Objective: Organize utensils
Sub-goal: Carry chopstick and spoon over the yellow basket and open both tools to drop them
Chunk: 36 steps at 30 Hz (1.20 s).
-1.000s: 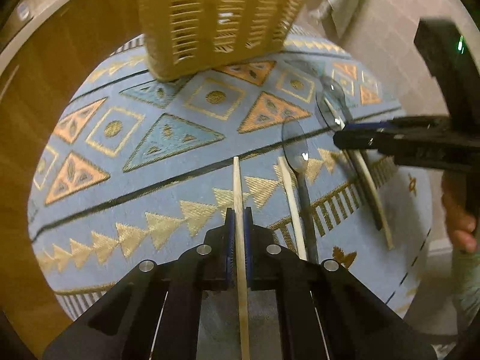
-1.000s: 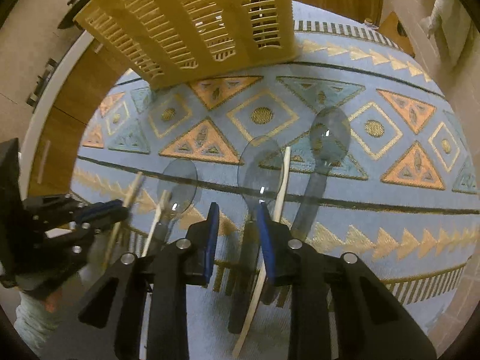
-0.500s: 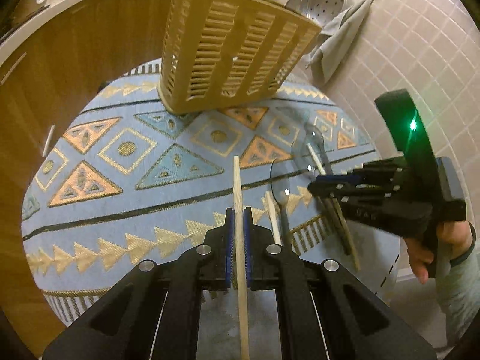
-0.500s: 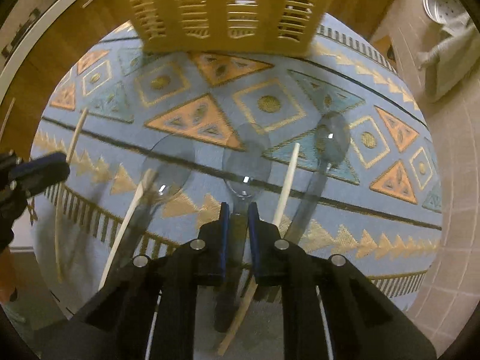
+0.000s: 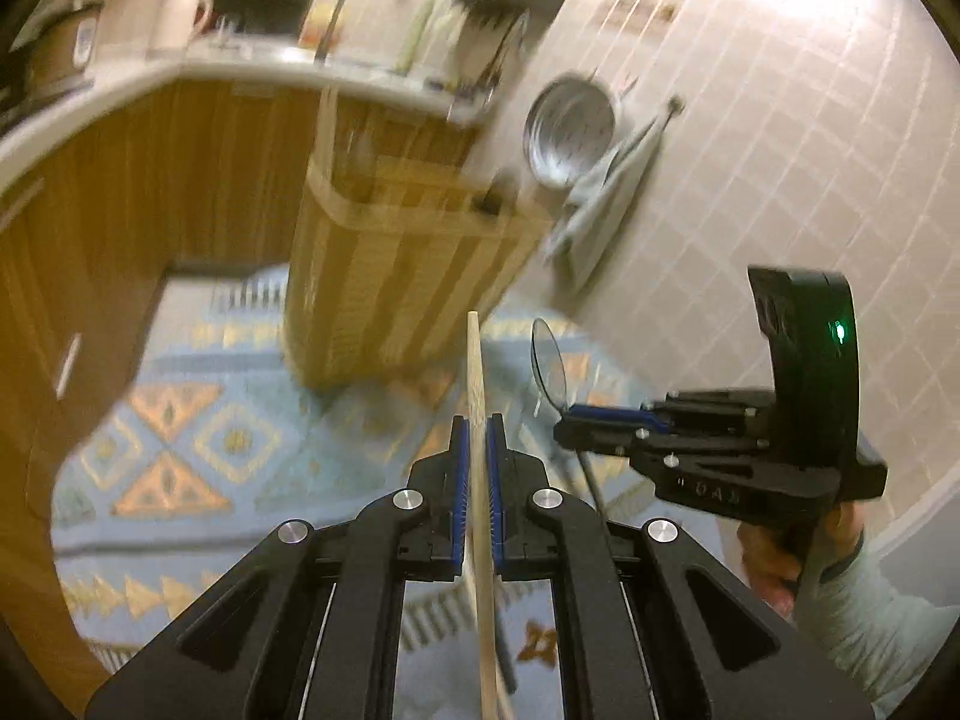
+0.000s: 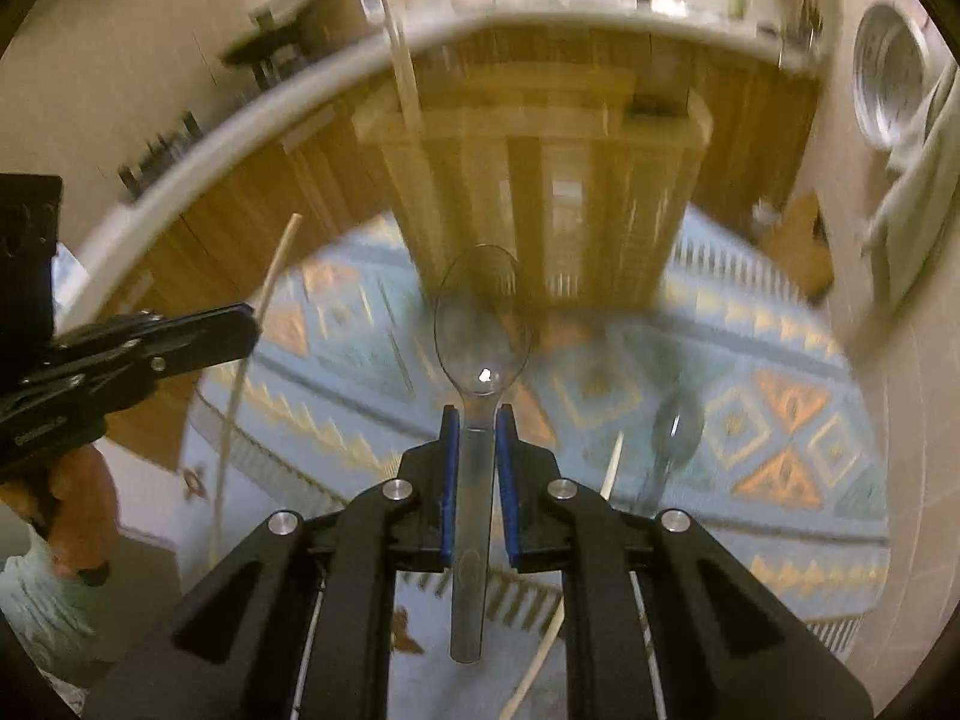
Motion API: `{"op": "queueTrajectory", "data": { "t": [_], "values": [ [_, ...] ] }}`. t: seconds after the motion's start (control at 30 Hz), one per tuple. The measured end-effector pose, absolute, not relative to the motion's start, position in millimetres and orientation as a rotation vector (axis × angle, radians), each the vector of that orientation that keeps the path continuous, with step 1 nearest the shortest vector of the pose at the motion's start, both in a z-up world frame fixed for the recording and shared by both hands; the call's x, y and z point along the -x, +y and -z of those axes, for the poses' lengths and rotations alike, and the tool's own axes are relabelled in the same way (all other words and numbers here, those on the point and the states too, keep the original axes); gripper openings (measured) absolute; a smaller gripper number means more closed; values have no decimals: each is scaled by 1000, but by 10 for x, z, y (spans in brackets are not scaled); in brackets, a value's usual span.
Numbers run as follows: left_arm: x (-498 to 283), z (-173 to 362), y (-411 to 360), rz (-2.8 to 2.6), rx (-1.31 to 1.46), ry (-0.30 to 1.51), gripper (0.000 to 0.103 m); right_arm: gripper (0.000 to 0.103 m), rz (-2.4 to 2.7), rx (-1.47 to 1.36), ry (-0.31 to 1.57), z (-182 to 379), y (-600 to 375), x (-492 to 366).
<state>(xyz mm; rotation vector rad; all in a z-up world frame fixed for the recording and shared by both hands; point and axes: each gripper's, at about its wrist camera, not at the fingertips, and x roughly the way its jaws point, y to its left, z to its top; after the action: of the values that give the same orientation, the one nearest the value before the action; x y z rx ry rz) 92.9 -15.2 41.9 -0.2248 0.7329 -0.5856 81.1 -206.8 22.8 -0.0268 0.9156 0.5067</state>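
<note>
My left gripper [image 5: 477, 423] is shut on a wooden chopstick [image 5: 474, 360], which it holds above the blue patterned mat [image 5: 198, 438], tip toward the tall slatted utensil basket [image 5: 384, 276]. My right gripper [image 6: 478, 420] is shut on the handle of a clear plastic spoon [image 6: 482, 312], its bowl in front of the basket [image 6: 540, 192]. Each gripper shows in the other's view: the right gripper [image 5: 573, 417] with the spoon [image 5: 547, 357] at the right, the left gripper [image 6: 243, 327] with the chopstick [image 6: 267, 288] at the left.
A second clear spoon [image 6: 678, 426] and a loose chopstick [image 6: 611, 471] lie on the mat [image 6: 780, 420]. One chopstick [image 6: 403, 66] stands in the basket. Wooden cabinets [image 5: 120, 180] rise behind, with a tiled wall [image 5: 780, 180], a hanging metal colander [image 5: 567, 132] and a towel at the right.
Both grippers have risen from the mat and tipped up toward the basket. The right gripper shut on the clear spoon and lifted it. The left kept its grip on the chopstick.
</note>
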Motion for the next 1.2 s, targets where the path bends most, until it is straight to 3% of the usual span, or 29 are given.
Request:
{"op": "queueTrajectory", "data": {
  "t": [0.27,0.7,1.2],
  "values": [
    [-1125,-1158,-189,560,232,440,3,10,-469,27,590,-931,-2299,-956],
    [-1624,-1574,-297,446,268,134,3,10,-389,-24,230,-1408,-2439,-1402],
    [-2084,-1231,-301,281,240,25,3,10,-274,-82,213,-965,-2590,-2164]
  ]
}}
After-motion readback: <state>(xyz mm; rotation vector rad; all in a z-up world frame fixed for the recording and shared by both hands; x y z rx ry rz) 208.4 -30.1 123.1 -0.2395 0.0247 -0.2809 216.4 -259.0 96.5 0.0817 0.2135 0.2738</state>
